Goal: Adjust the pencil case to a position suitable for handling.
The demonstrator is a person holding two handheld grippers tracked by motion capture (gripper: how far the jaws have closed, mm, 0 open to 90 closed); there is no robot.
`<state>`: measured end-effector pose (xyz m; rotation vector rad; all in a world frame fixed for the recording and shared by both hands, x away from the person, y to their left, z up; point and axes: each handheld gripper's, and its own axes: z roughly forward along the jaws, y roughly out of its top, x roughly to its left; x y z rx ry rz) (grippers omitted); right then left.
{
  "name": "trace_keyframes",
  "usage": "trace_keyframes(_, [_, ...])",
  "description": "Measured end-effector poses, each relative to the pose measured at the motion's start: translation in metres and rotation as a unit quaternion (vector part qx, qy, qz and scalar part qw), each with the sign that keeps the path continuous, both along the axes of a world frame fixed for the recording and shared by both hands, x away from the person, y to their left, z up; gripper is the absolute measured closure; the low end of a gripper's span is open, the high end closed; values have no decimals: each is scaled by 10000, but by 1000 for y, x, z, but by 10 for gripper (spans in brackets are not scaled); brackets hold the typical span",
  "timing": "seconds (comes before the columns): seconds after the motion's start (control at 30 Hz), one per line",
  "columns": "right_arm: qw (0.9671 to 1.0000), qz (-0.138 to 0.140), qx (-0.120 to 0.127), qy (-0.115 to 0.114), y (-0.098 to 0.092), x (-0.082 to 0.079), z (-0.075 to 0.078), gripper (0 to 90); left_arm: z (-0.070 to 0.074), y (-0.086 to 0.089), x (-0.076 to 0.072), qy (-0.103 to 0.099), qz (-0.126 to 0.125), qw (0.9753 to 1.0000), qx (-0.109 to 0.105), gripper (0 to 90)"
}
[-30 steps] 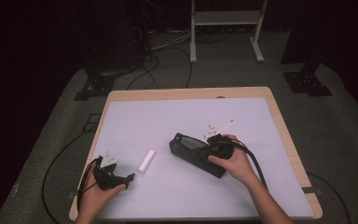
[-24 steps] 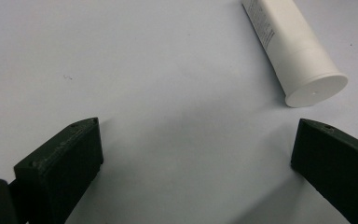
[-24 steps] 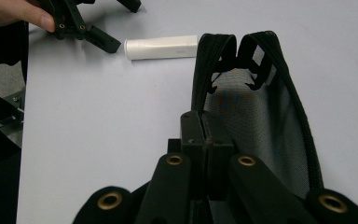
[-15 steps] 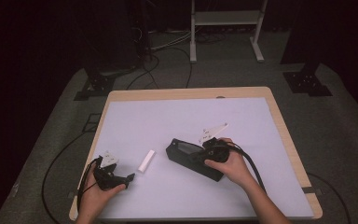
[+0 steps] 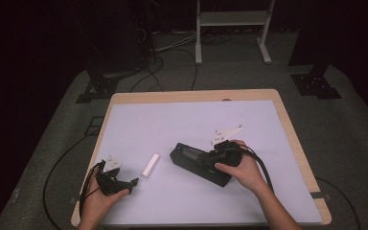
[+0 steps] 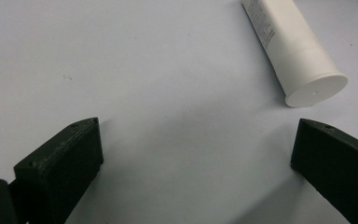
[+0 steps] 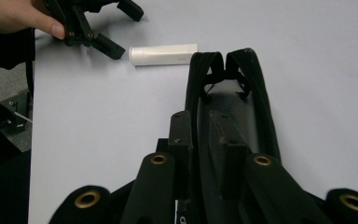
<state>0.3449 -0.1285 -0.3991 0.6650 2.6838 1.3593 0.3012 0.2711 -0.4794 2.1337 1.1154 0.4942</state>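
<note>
Lying on the pale surface (image 5: 182, 115) between the two hands, the white tube (image 5: 150, 165) is set with its long axis roughly toward the left gripper (image 5: 124, 183), capped end nearest. That gripper, released and wide, is just beside it and the nearer one. The right gripper (image 5: 214, 163) is clenched on the rim of a black pouch (image 5: 191, 158). The pouch's contents are hidden; the tube's print is illegible.

White tube (image 6: 293, 56): far end cut off by the left gripper view's top edge.
Tube lettering: too small to read.
Black pouch (image 7: 233, 121): near end hidden behind jaws.
</note>
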Motion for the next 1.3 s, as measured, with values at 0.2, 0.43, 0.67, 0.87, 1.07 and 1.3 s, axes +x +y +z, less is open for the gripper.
trace_keyframes(0.2, [9998, -167, 24, -88, -13, -3, 7, 750, 0, 0, 0, -2, -2, 10000, 2, 11])
trace_keyframes(0.43, [9987, -476, 107, -165, -35, -3, 11, 713, 0, 0, 0, 1, -1, 10000, -2, 11])
trace_keyframes(0.67, [9965, -791, 131, -254, -56, -2, 13, 646, 0, 0, 0, -1, -3, 10000, 0, 11])
trace_keyframes(0.87, [9923, -1180, -17, -375, -71, -1, 8, 551, 0, 0, 0, 4, -10, 10000, 13, 11])
trace_keyframes(1.07, [9862, -1579, -94, -487, -86, 2, -2, 434, 0, 0, 0, 4, -11, 10000, 13, 12])
trace_keyframes(1.3, [9797, -1943, -230, -444, -105, 5, -15, 327, 0, 0, 0, 3, -11, 10000, 15, 12])
